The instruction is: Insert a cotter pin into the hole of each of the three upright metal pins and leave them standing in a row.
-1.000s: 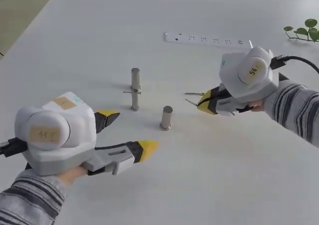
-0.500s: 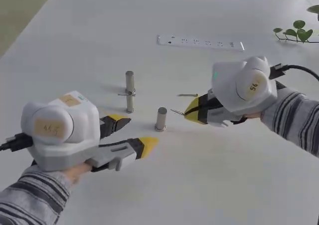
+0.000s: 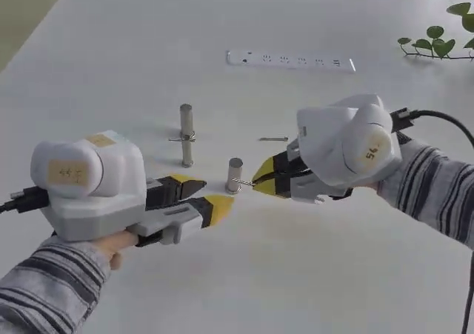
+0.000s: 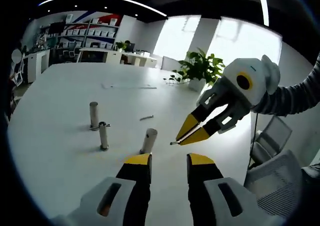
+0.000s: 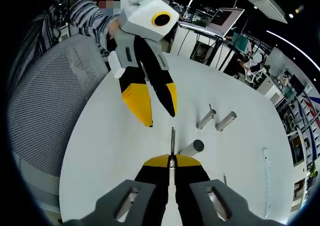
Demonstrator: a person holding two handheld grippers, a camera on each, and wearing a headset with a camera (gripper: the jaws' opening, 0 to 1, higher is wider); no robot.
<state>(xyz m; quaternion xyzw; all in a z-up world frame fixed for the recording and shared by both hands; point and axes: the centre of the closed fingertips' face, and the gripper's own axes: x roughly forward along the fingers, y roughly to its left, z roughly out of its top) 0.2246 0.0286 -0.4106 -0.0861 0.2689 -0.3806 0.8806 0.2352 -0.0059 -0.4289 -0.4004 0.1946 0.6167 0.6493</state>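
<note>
Three steel pins stand on the white table [image 3: 133,45]. The far pin [image 3: 187,118] is bare. The middle pin [image 3: 188,150] has a cotter pin [image 3: 180,138] through its top. The near pin [image 3: 235,175] is bare. My right gripper [image 3: 259,183] is shut on a cotter pin [image 3: 243,181] whose tip reaches the near pin's side. In the right gripper view that cotter pin [image 5: 172,141] sticks straight out of the shut jaws, beside the near pin [image 5: 191,148]. My left gripper [image 3: 207,195] is open, just left of the near pin, holding nothing; its jaws frame that pin [image 4: 148,140].
One loose cotter pin [image 3: 274,138] lies on the table behind the right gripper. A white power strip [image 3: 290,59] lies farther back. Plant leaves [image 3: 437,41] hang at the far right. A black cable [image 3: 444,119] trails from the right gripper.
The right gripper has moved left and nearer with its cotter pin, from apart to right beside the near pin. The left gripper has edged closer to that pin.
</note>
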